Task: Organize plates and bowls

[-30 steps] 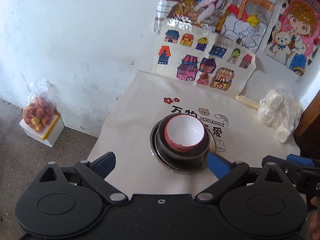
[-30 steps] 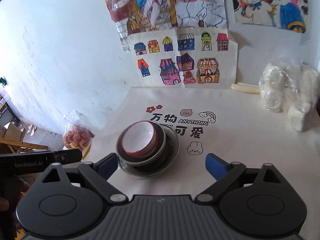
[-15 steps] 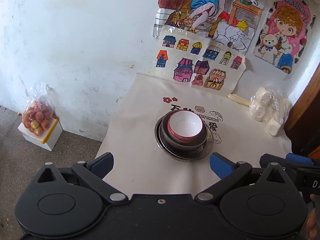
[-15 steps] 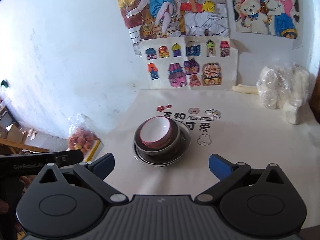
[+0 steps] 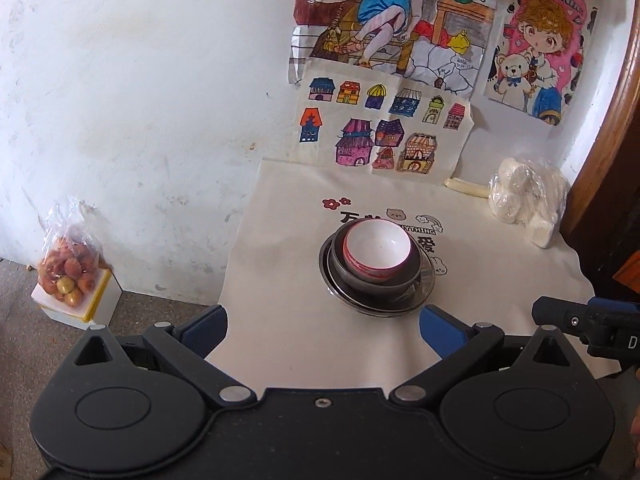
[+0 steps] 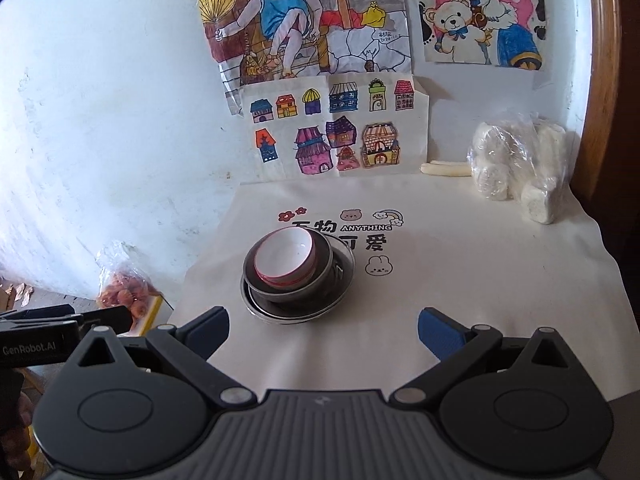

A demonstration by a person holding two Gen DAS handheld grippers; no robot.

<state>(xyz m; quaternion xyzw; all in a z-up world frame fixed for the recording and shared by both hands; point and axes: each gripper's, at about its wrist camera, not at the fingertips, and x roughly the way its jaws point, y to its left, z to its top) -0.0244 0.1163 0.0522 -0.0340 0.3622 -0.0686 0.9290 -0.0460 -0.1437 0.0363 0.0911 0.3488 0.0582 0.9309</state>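
cloth print [image 5: 424,236]: partly covered by bowl stack [image 5: 378,270] | top drawing [image 6: 308,20]: cut by frame edge

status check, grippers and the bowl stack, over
Left gripper open, empty. Right gripper open, empty. White red-rimmed bowl nested in dark bowl on metal plate. Nothing blocking.

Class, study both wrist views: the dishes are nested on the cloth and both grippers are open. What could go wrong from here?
1. The white bowl sits tilted and off-centre in the dark bowl, so a nudge might rock or slide it.
2. The metal plate rests on a loose cloth; dragging the cloth could shift the whole stack.
3. The left gripper and right gripper sit close together, so they might collide.
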